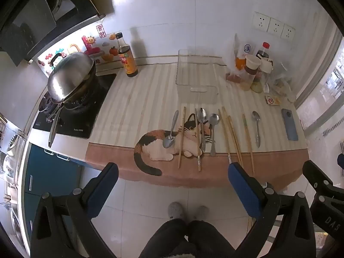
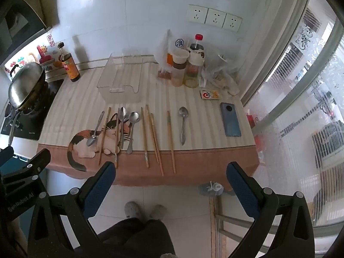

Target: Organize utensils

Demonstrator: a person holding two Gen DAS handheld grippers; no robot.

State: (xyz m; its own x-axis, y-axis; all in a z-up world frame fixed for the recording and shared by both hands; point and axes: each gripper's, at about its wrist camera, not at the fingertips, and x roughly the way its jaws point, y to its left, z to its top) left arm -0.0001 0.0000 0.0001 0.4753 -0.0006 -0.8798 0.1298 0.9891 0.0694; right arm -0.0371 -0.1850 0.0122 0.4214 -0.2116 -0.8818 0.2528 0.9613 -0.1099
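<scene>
1. The left gripper points steeply down at the table edge. Its two blue-padded fingers stand fully apart with nothing between them.
2. The right gripper points down at the same angle. Its blue-padded fingers are likewise spread wide and hold nothing.
3. The table with the striped cream and brown cloth lies ahead of both finger pairs. A printed calico cat sits on the cloth, ahead of the left gripper's fingers.
4. The utensils lie in a row near the front edge of the table, ahead of the fingertips and apart from them:
   - four metal spoons: one on the cat print, two side by side just right of it, one alone further right;
   - several wooden chopsticks, laid lengthwise between the spoons; the exact count is hard to confirm where they overlap.
5. In the right wrist view, the lone metal spoon and a single chopstick lie ahead of the gap between the right fingers.
6. The clear plastic rectangular organizer tray stands beyond the utensil row, empty.
7. A blue smartphone lies flat, ahead of the right gripper's right finger.
8. A dark sauce bottle with a yellow label stands far ahead of the left finger of the left gripper, beside a steel wok on the stove.
</scene>
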